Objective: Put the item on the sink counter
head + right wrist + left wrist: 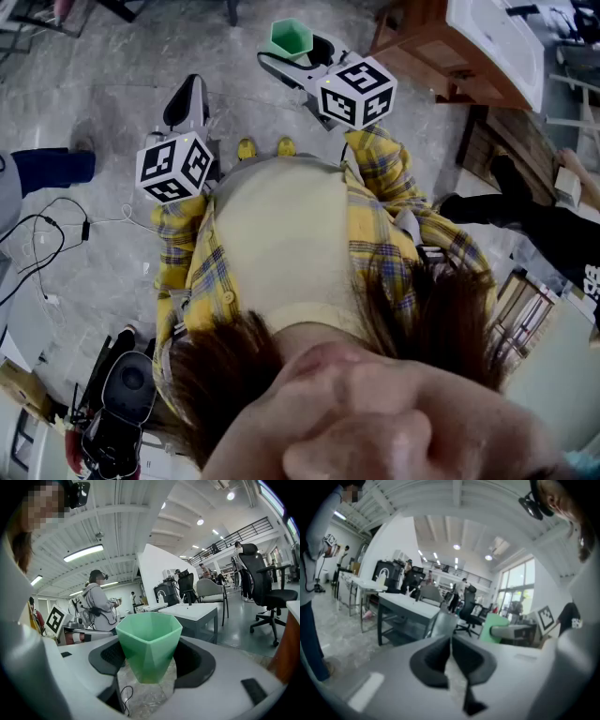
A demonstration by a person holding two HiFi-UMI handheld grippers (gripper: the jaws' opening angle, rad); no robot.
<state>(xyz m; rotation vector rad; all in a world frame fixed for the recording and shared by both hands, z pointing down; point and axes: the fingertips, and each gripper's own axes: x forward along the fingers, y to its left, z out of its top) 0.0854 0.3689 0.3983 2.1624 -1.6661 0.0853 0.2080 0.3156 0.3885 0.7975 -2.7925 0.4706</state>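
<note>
Cup (149, 641), green and faceted, sits mouth-up in your right gripper (150, 660), its jaws pressed on the walls so it travels steady. You hold it short of the sink counter (495, 42), not yet over it. Your left gripper (451, 663), farther from that counter, is closed on nothing, probably just kept clear.

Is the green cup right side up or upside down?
Right side up. The green cup has its wide mouth on top and narrow bottom below, held in the right tool.
</note>
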